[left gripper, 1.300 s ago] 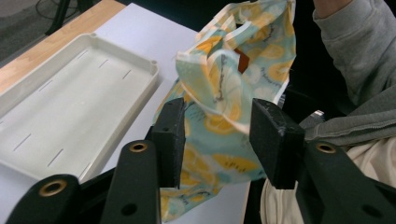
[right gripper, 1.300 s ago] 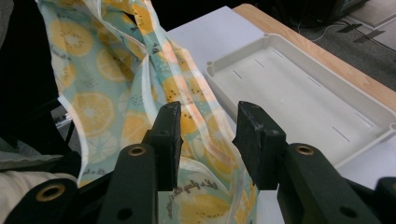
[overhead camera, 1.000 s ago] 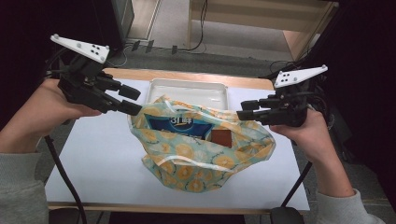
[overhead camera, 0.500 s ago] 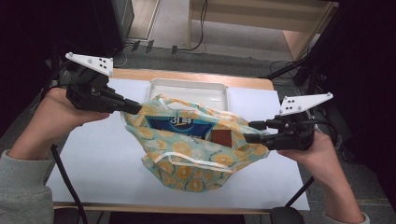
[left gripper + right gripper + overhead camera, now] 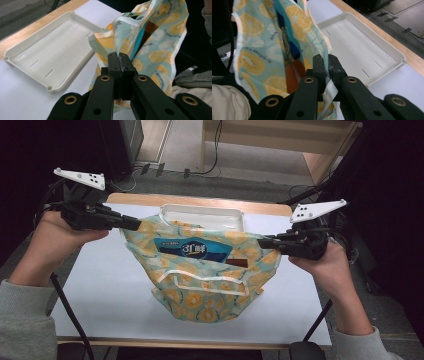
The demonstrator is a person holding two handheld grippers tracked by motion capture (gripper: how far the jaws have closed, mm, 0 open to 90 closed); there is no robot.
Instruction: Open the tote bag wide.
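Both my tools, left tool (image 5: 134, 225) and right tool (image 5: 264, 241), have just clamped the bag (image 5: 202, 270) rim, so I can lift it.

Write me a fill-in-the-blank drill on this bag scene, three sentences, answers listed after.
1. The left gripper and the right gripper each pinch an edge of the fabric bag, whose print shows slices of ____.
2. Behind the bag on the table lies an empty tray whose colour is ____.
3. Through the bag's open mouth a packet shows, and its colour is ____.

Missing words: orange; white; blue
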